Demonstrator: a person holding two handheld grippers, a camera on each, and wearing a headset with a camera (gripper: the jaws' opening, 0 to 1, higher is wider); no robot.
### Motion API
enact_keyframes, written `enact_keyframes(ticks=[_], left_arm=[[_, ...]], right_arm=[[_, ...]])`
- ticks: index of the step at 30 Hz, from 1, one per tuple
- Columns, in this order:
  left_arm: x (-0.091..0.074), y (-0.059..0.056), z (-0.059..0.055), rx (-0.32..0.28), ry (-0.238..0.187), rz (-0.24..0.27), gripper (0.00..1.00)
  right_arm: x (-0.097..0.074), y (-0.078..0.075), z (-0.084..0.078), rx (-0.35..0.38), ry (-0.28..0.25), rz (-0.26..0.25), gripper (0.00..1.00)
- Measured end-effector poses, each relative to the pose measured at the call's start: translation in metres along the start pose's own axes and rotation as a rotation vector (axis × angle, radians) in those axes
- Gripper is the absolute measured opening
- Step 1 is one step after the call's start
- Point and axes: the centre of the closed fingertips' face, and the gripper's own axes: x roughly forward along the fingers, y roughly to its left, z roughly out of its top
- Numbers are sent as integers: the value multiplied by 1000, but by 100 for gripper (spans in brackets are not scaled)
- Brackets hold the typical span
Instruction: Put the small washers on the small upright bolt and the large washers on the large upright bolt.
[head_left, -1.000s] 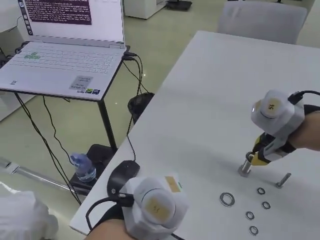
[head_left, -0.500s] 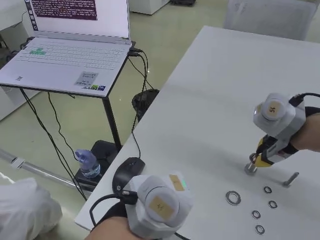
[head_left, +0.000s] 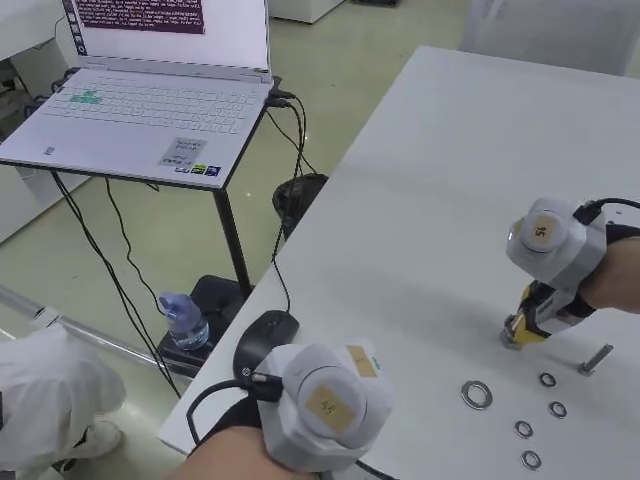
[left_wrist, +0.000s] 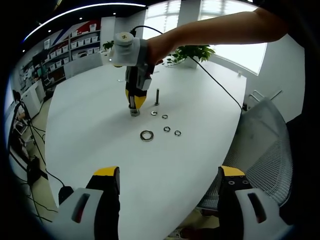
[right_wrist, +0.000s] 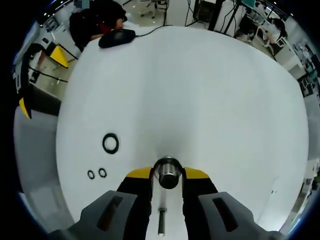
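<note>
My right gripper (right_wrist: 168, 174) pinches the large bolt (right_wrist: 167, 171); pulling away crooked could topple it onto the surface (right_wrist: 200, 90). Left gripper (left_wrist: 169, 172) gapes empty.

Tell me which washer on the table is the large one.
The large washer is the wide ring lying alone on the laptop side of the four small washers, broader than any.

An open laptop (head_left: 150, 100) sat at the left, a water bottle (head_left: 185, 318) on the floor (head_left: 330, 90) below. A black mouse (head_left: 262, 338) lay on the bench (head_left: 440, 180).
</note>
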Motion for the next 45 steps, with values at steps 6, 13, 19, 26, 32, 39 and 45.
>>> enact_keyframes(ticks=[6,13,19,26,32,39,45], left_arm=[[0,-3,-3,5,12,-11,79],[1,-3,-3,9,15,-14,78],[0,-3,-3,6,14,-13,78],[1,-4,-3,12,22,-17,78],[0,-3,-1,17,20,-13,77],[-1,-3,0,26,15,-9,77],[-3,-3,0,25,9,2,79]], right_arm=[[6,1,-1,3,-1,-3,22],[14,1,-4,11,3,-1,22],[17,-1,-5,14,1,-1,23],[18,-1,-5,16,2,0,24],[18,-1,-6,12,4,1,24],[19,-1,-7,13,4,8,30],[11,-4,-7,19,-7,-2,32]])
